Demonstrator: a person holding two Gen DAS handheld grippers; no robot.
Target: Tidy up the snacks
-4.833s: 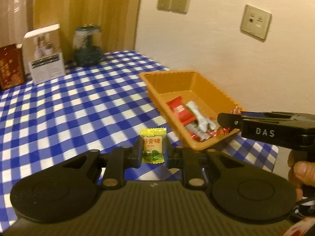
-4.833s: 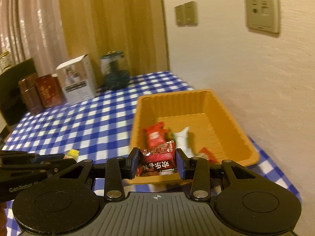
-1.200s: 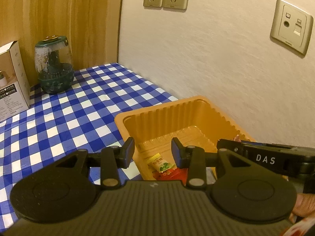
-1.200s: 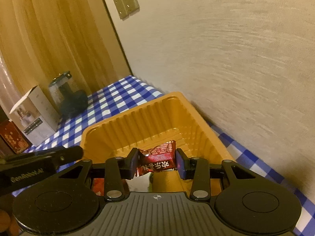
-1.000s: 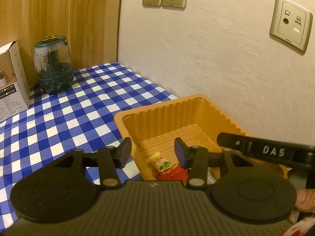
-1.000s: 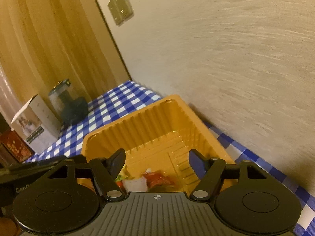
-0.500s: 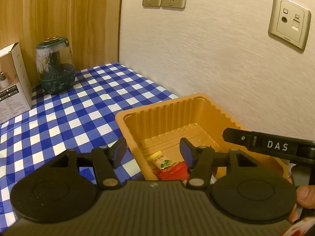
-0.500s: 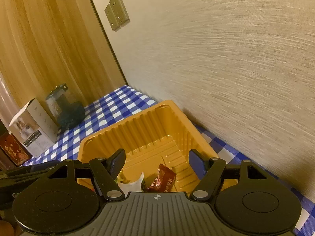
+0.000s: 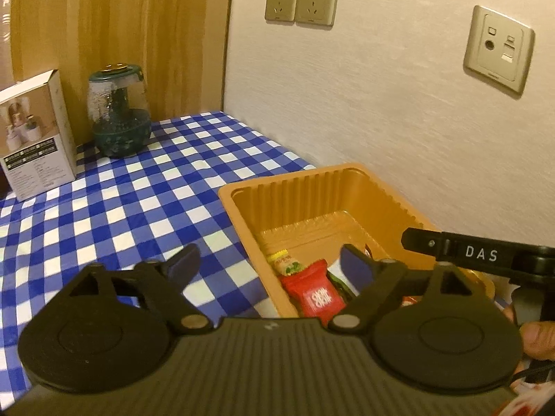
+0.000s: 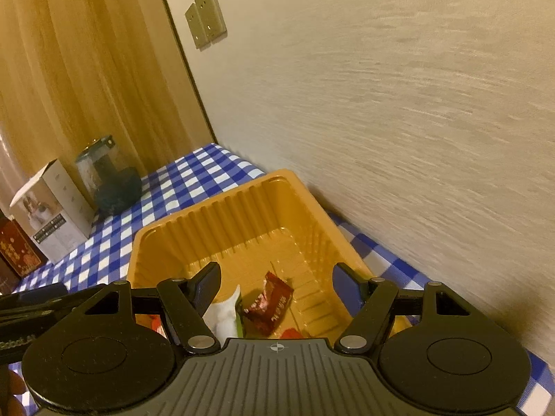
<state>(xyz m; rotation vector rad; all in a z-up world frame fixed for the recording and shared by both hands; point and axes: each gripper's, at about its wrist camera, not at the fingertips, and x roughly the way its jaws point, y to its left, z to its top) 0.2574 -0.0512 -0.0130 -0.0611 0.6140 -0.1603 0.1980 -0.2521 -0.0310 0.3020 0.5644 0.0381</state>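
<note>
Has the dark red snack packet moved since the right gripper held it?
Yes. The dark red snack packet left the right gripper and now lies down inside the orange tray.

The near end of the orange tray is hidden behind the left gripper body, cutting off the red snack packet at 6 o'clock. A dark red box is cropped at 9 o'clock, its print unreadable.
</note>
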